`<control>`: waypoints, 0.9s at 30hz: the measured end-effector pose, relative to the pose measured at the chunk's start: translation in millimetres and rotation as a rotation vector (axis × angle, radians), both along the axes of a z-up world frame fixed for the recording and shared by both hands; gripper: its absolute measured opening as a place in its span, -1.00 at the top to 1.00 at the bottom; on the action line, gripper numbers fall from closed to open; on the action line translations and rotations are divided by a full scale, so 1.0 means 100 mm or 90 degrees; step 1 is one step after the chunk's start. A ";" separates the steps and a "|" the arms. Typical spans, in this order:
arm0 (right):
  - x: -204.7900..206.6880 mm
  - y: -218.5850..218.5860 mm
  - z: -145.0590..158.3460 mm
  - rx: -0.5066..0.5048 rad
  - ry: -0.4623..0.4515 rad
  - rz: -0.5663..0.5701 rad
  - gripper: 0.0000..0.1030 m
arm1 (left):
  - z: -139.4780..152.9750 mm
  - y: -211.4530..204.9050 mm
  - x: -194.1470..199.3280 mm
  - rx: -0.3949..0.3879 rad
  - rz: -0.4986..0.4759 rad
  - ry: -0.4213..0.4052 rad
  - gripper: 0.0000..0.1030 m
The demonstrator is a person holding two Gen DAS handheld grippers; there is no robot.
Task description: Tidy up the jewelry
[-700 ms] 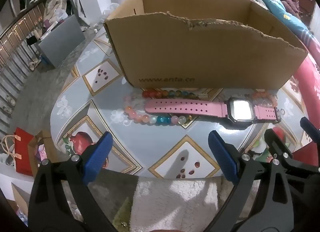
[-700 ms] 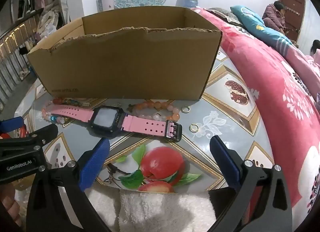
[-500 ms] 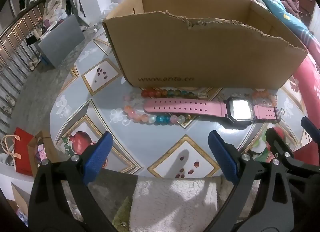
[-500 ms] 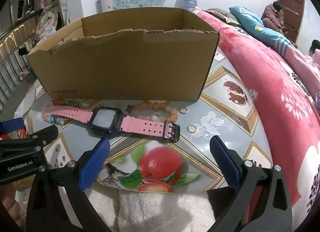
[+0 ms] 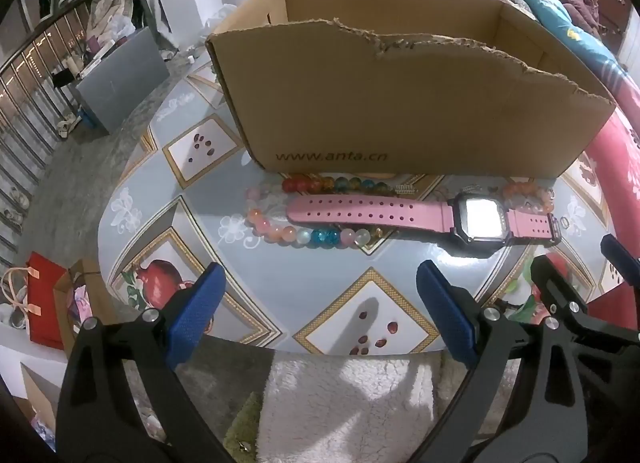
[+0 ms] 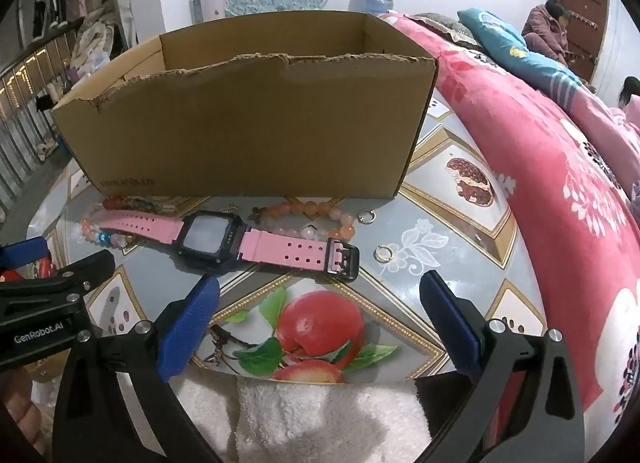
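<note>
Almost nothing has changed in the last moment. In both wrist views the cardboard box (image 5: 400, 103) has only drifted a little in the picture, so the hands have hardly shifted, and no piece of jewelry has moved.

The left tongs (image 5: 316, 311) and the right tongs (image 6: 318, 315) both stand wide open with nothing between the blue pads, hanging over the near part of the counter (image 6: 440, 199), apart from the jewelry.

All pieces lie on the counter in front of the box, none inside it as far as one can see. The pink watch (image 6: 212, 237) lies flat, just before the box's front wall. Its long strap rests across the multicolour bead bracelet (image 5: 316, 233), toward the box's left corner. The orange bead bracelet (image 6: 312, 217) lies behind the buckle end, close to the wall. Two small rings (image 6: 383, 253) lie near the box's right corner.

I judge that the task has not really begun: no piece is gripped yet. The watch seems the likely first piece, because it covers one bracelet.
</note>
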State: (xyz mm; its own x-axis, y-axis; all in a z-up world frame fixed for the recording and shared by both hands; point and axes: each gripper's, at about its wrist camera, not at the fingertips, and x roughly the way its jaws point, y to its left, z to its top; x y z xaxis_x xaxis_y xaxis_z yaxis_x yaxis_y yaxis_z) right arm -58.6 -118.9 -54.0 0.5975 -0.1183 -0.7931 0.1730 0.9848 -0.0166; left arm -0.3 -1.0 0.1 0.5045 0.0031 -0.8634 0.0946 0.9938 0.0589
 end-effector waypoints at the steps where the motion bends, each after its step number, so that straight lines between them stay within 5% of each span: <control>1: 0.00 0.00 0.00 0.000 -0.001 0.000 -0.90 | 0.00 0.00 0.00 0.000 0.000 0.000 -0.79; 27: -0.01 -0.01 0.03 -0.003 -0.006 -0.003 -0.90 | -0.02 0.01 0.01 -0.001 0.000 0.000 -0.79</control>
State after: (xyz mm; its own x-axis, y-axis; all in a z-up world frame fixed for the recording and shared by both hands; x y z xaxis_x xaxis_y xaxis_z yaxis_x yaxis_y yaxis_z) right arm -59.4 -119.4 -51.1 0.6039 -0.1255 -0.7871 0.1784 0.9837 -0.0200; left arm 0.7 0.4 -1.6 0.5050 0.0013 -0.8631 0.0950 0.9938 0.0571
